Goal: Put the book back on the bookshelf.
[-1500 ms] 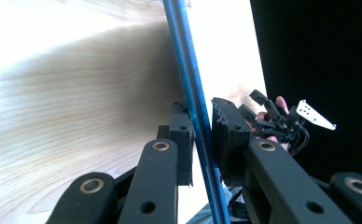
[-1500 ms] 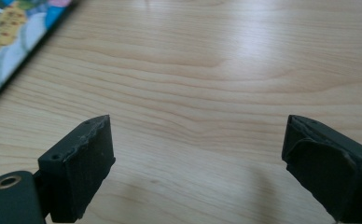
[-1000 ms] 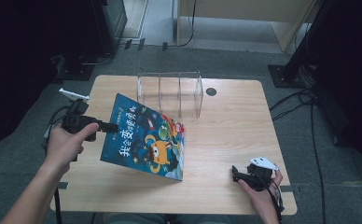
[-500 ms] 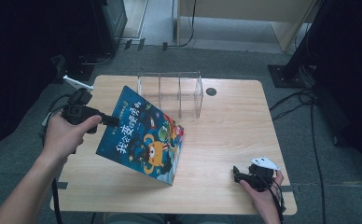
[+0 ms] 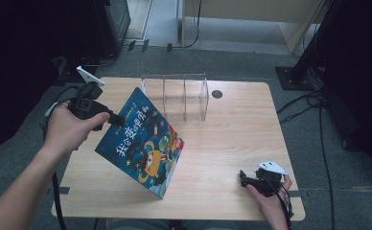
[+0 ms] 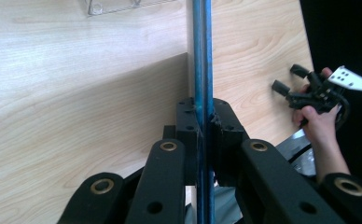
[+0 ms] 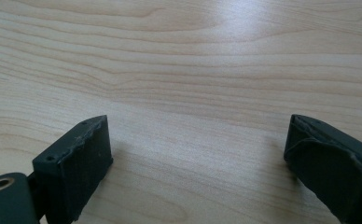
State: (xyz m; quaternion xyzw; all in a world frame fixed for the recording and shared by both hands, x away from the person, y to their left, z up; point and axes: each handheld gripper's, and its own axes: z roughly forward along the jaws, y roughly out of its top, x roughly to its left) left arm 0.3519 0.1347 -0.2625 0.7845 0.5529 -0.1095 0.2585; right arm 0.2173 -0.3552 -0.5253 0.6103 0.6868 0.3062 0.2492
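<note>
My left fingers (image 5: 111,118) were clamped on the upper edge of the blue illustrated children's book (image 5: 143,143), which hung tilted, its low corner at the pale wooden desk (image 5: 232,139). The clear acrylic divider rack (image 5: 175,95) lay at one o'clock from it, nearer my left hand. My right fingers (image 5: 245,178) rested apart, empty, at four o'clock.

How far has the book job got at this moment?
Done: the left gripper has clamped the book by its edge and tilted it up off the table. In hand: the book is held tilted, its lower corner near the tabletop. Left, probably: standing it in the clear rack, which holds nothing. The right gripper rests open.
</note>
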